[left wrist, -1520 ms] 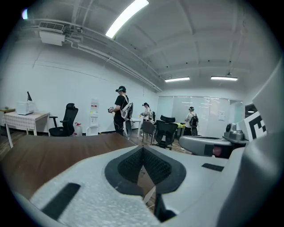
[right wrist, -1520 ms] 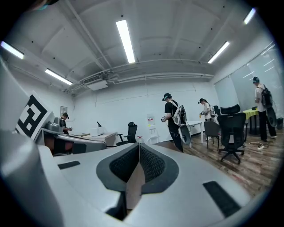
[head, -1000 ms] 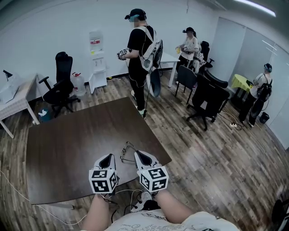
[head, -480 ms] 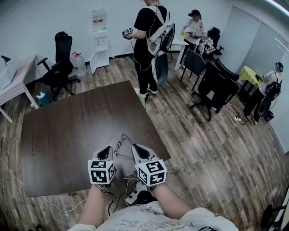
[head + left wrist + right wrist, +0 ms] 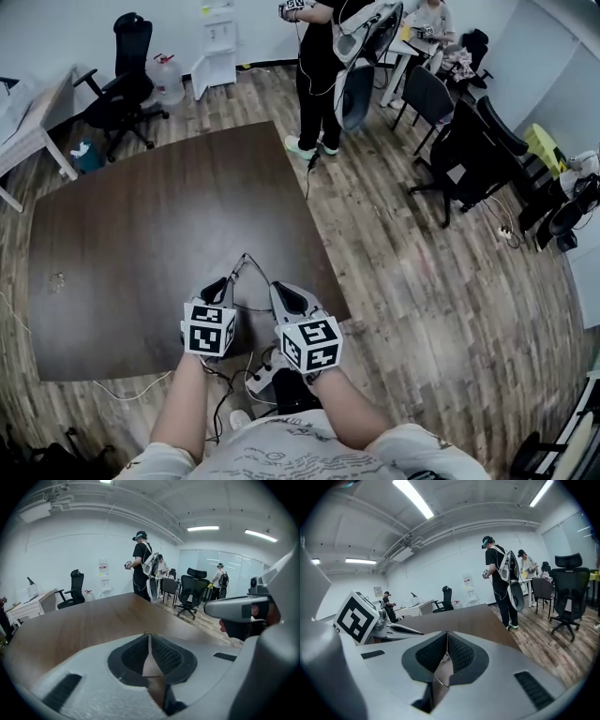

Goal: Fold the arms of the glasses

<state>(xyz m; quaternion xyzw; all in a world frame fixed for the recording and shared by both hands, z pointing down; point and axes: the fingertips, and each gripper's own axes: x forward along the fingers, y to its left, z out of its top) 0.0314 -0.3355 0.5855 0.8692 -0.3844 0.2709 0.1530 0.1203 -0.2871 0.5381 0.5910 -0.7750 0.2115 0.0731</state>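
Observation:
Thin wire-framed glasses [image 5: 246, 264] hang just above the near right part of the dark brown table [image 5: 141, 216], stretched between my two grippers. My left gripper [image 5: 223, 281] is shut on the left side of the frame, and a bit of gold wire shows at its closed tips [image 5: 146, 634]. My right gripper [image 5: 278, 289] is shut on the right side, with a fine wire crossing between its pads [image 5: 436, 680]. The two grippers sit close side by side, both pointing away from me and somewhat downward. Most of the glasses are hidden in both gripper views.
A person [image 5: 323, 75] stands past the table's far right corner. Office chairs [image 5: 122, 84] [image 5: 469, 150] stand around. A small object [image 5: 56, 279] lies at the table's left. Cables and a power strip [image 5: 258, 375] lie on the wooden floor below the near edge.
Both grippers have sunk together with the glasses, coming lower over the table's near edge. The head view has tipped further down. The jaws stay closed.

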